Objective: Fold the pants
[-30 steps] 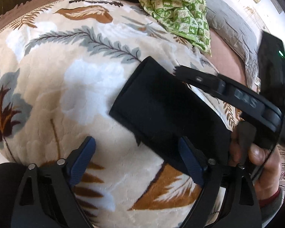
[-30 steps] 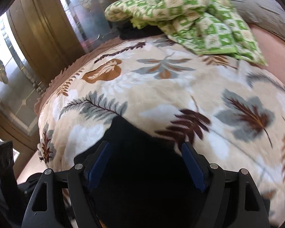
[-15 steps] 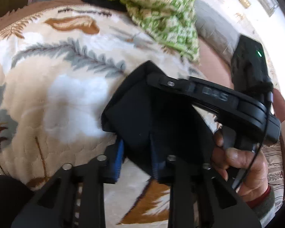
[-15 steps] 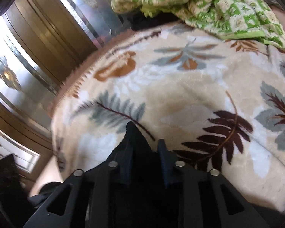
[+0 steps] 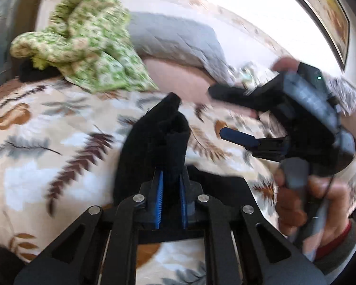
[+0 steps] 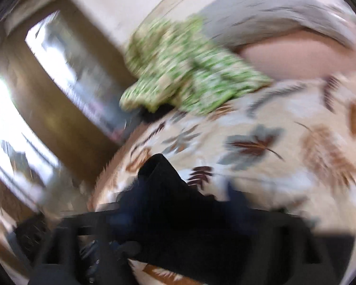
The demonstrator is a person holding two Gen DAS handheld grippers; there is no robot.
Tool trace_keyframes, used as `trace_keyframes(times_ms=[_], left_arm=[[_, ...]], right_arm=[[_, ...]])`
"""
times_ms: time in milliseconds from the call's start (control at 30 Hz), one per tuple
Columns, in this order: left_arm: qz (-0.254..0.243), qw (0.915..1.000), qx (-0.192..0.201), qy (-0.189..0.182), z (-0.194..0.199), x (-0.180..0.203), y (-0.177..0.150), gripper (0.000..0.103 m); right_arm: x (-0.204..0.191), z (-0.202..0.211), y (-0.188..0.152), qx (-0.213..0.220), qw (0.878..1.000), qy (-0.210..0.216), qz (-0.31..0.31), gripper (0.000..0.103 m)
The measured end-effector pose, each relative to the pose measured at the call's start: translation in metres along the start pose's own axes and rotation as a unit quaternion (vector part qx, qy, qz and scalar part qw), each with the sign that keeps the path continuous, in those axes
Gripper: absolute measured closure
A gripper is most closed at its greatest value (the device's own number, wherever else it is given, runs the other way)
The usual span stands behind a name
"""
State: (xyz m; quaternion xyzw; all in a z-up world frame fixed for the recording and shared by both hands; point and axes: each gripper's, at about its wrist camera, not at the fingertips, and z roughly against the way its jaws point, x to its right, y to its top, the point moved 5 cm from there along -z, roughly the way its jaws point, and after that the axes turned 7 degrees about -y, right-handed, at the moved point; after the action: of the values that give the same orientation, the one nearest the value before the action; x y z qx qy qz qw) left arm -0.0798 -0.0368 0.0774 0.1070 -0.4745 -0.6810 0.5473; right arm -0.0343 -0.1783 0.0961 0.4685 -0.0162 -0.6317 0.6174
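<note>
we find the left gripper (image 5: 170, 190) with its blue-padded fingers (image 5: 159, 191) pressed together on a bunch of the black pants (image 5: 154, 147). the gathered cloth stands up from the clamp in a crumpled peak, lifted off the bed; more of the garment spreads flat behind the fingers toward the lower right.

the right gripper (image 5: 239, 116), seen from the left wrist camera, sits to the right of the pants peak and apart from it. one blue finger (image 5: 239, 137) points toward the cloth and a dark one lies above it, with a plain gap between them and no cloth in that gap. the person's right hand (image 5: 296, 197) wraps the grip below. in the right wrist view the picture is heavily blurred; the pants (image 6: 168, 201) cover the lower middle and the fingers there cannot be made out.

the pants lie on a cream leaf-print blanket (image 5: 47, 156) covering the bed. toward the far end we note a crumpled green-and-white patterned cloth (image 5: 87, 42), touching the blanket's edge, with a small dark item (image 5: 33, 73) under its near-left side. a grey quilted cover (image 5: 178, 40) lies beyond, over a pink sheet (image 5: 175, 73). we observe no containers in either view.
</note>
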Motion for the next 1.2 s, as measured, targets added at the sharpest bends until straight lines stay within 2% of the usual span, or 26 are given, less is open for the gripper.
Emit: trace_keyframes(times_ms=[100,233,300,367,400,433,567,633,733,800,867,967,1067,1133,1200], left_arm=[[-0.011,0.9996,-0.026,0.000,-0.013,0.011,-0.016,0.094],[-0.028,0.9990,-0.035,0.007,-0.018,0.019,-0.026,0.094],[-0.035,0.9985,-0.041,0.009,-0.018,0.022,-0.029,0.094],[-0.039,0.9982,-0.044,0.011,-0.017,0.026,-0.034,0.094],[-0.039,0.9980,-0.047,0.012,-0.016,0.026,-0.035,0.094],[-0.037,0.9981,-0.048,0.007,-0.013,0.026,-0.034,0.094],[-0.047,0.9972,-0.044,-0.039,0.002,0.039,-0.023,0.091],[-0.059,0.9957,-0.036,-0.061,0.014,0.047,-0.016,0.079],[-0.074,0.9959,-0.016,-0.050,0.024,0.046,-0.009,0.066],[-0.073,0.9963,-0.018,-0.040,0.022,0.039,-0.004,0.065],[-0.071,0.9971,-0.028,-0.008,0.012,0.027,-0.002,0.065],[-0.073,0.9954,-0.060,0.017,-0.014,0.017,-0.008,0.065],[-0.081,0.9919,-0.094,0.029,-0.041,0.015,-0.024,0.065],[-0.086,0.9886,-0.120,0.027,-0.055,0.017,-0.036,0.065],[-0.093,0.9866,-0.131,0.030,-0.060,0.018,-0.042,0.065]], right_arm=[[0.025,0.009,-0.009,-0.023,0.998,0.025,-0.058,0.009],[0.033,-0.013,-0.027,-0.069,0.996,-0.011,-0.050,0.009],[0.036,-0.028,-0.037,-0.092,0.994,-0.012,-0.052,0.011],[0.029,-0.040,-0.046,-0.103,0.994,0.003,-0.039,0.033],[0.028,-0.043,-0.049,-0.102,0.994,-0.002,-0.031,0.064],[0.028,-0.042,-0.050,-0.095,0.995,-0.012,-0.026,0.079],[0.027,-0.011,-0.042,-0.060,0.998,-0.010,0.003,0.090],[0.032,0.011,-0.038,-0.044,0.999,-0.018,0.014,0.093],[0.052,0.040,-0.034,-0.025,0.999,-0.046,0.014,0.093],[0.074,0.056,-0.035,-0.014,0.997,-0.075,0.004,0.093],[0.095,0.065,-0.040,-0.014,0.996,-0.087,-0.009,0.093],[0.121,0.062,-0.051,-0.028,0.992,-0.121,-0.018,0.093],[0.138,0.045,-0.058,-0.046,0.985,-0.167,-0.010,0.092],[0.148,0.030,-0.065,-0.064,0.974,-0.219,0.006,0.089],[0.153,0.034,-0.068,-0.057,0.972,-0.227,0.000,0.082]])
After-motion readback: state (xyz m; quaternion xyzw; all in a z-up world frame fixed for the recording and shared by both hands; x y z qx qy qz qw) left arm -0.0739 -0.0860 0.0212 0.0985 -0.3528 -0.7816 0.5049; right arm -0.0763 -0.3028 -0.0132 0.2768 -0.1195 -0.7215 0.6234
